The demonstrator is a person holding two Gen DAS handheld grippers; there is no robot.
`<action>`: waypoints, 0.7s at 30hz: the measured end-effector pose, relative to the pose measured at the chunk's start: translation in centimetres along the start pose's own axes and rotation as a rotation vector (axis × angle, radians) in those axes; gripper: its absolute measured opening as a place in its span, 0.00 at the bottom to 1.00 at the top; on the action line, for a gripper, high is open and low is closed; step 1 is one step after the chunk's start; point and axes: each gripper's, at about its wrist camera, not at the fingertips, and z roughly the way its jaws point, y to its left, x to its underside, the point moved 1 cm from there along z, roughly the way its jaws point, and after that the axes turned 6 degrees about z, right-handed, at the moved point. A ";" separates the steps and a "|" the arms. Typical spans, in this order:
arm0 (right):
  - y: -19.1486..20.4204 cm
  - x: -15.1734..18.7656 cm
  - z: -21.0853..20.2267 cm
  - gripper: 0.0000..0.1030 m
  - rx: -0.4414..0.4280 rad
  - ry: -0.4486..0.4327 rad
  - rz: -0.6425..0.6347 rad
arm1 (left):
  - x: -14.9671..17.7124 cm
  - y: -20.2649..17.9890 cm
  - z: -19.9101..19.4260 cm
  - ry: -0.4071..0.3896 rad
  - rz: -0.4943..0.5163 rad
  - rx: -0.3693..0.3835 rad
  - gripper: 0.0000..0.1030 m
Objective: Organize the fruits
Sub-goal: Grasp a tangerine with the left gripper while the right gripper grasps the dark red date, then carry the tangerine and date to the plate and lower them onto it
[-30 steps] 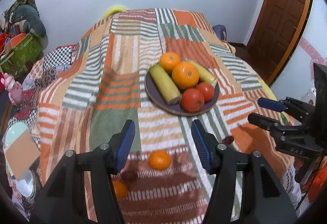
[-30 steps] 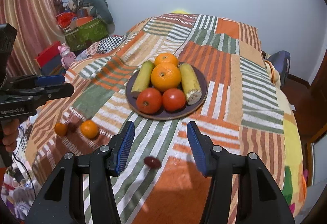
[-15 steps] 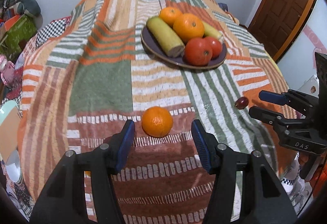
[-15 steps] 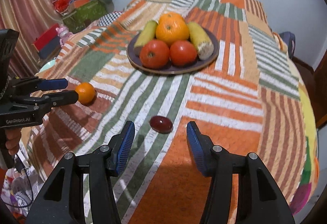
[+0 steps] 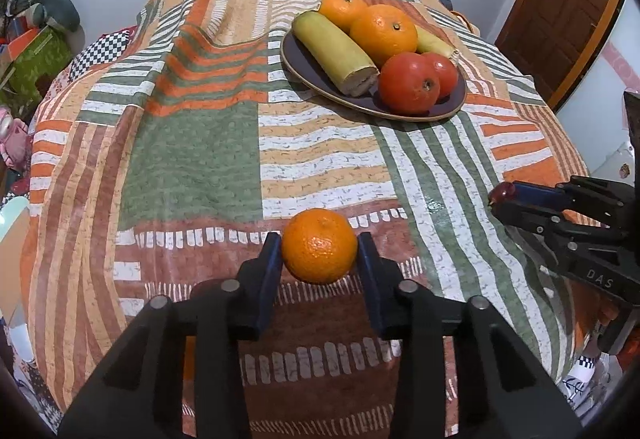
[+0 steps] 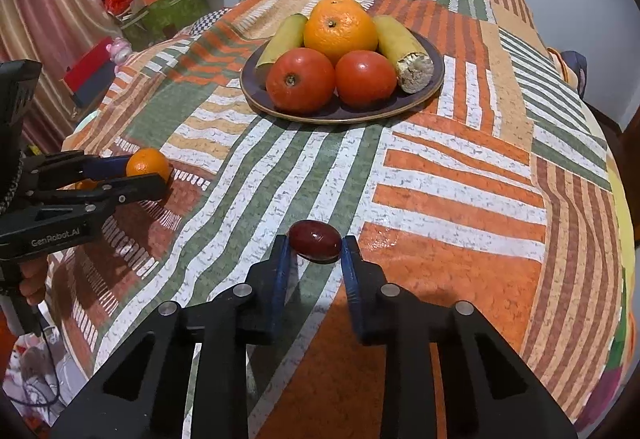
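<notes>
The left tool (image 5: 319,253) pinches a small orange (image 5: 319,245) on the striped bedspread (image 5: 192,167). The right tool (image 6: 314,253) pinches a dark red fruit (image 6: 315,240). Behind, a plate (image 6: 436,69) holds 2 tomatoes (image 6: 300,79).

Half hidden behind the big orange (image 6: 340,25): one yellow banana (image 6: 282,40). Cut off by the edge: green box (image 5: 28,69).

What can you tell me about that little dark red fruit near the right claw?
The dark red fruit is small, oval and glossy, with a smooth skin like a date or plum. It lies on its side on the striped patchwork cloth, well short of the fruit plate. The right claw brackets it, blue fingers at either end, seemingly touching.
</notes>
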 end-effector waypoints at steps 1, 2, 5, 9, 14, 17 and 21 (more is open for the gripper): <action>0.0 0.0 0.0 0.23 0.000 -0.002 -0.001 | 0.0 0.1 0.0 0.000 0.000 0.000 0.36; 0.0 0.0 -0.1 0.23 -0.001 -0.003 0.001 | 0.0 0.1 0.0 0.000 0.000 0.000 0.36; -0.2 -0.1 -0.3 0.23 -0.010 -0.009 0.007 | -0.1 0.2 -0.2 -0.001 -0.007 0.008 0.36; -0.3 -0.5 -1.2 0.23 -0.015 -0.036 0.007 | -0.6 0.3 -1.1 -0.024 -0.011 0.012 0.36; -0.6 -1.5 -2.4 0.23 -0.018 -0.077 0.009 | -2.1 0.2 -2.7 -0.070 -0.013 0.023 0.36; -0.7 -2.3 -3.0 0.23 -0.017 -0.103 0.011 | -3.3 -0.2 -3.4 -0.100 -0.004 0.026 0.36; -1.1 -3.6 -3.7 0.23 -0.013 -0.141 0.012 | -5.0 -0.8 -3.9 -0.131 0.009 0.030 0.36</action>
